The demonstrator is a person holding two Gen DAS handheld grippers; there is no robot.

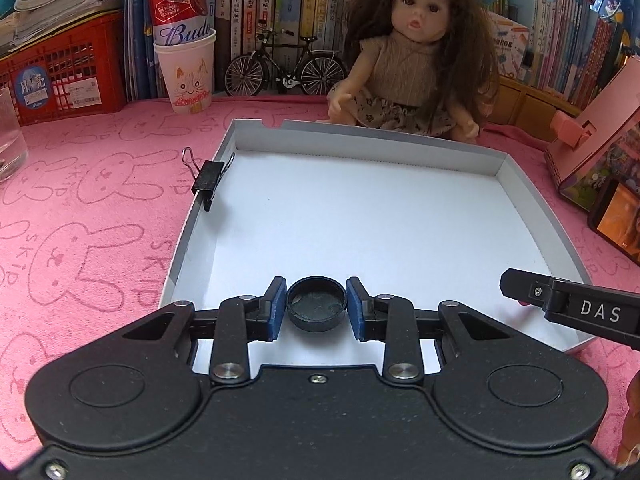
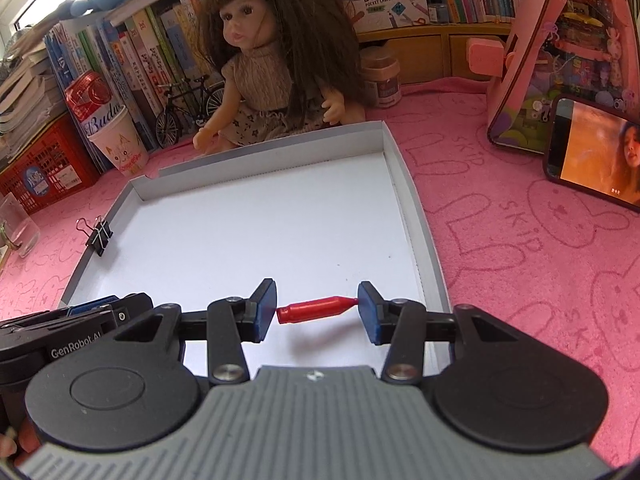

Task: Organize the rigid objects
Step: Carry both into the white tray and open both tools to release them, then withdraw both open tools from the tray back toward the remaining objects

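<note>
My left gripper (image 1: 316,307) is shut on a round black cap (image 1: 316,307), hollow side up, over the near part of a shallow white box lid (image 1: 360,216). My right gripper (image 2: 317,309) is shut on a small red bullet-shaped piece (image 2: 316,309), held lengthwise between the blue pads above the lid's (image 2: 256,232) near right part. A black binder clip (image 1: 208,185) is clamped on the lid's left wall, also seen in the right wrist view as the clip (image 2: 99,236). The right gripper's finger (image 1: 560,300) shows at the right of the left wrist view.
A doll (image 1: 412,52) sits behind the lid. A model bicycle (image 1: 284,68), a paper cup holding a red can (image 1: 186,60), a red crate (image 1: 60,76) and books line the back. A glass (image 1: 10,136) stands left; a pink toy house (image 2: 560,52) and a phone (image 2: 596,152) right.
</note>
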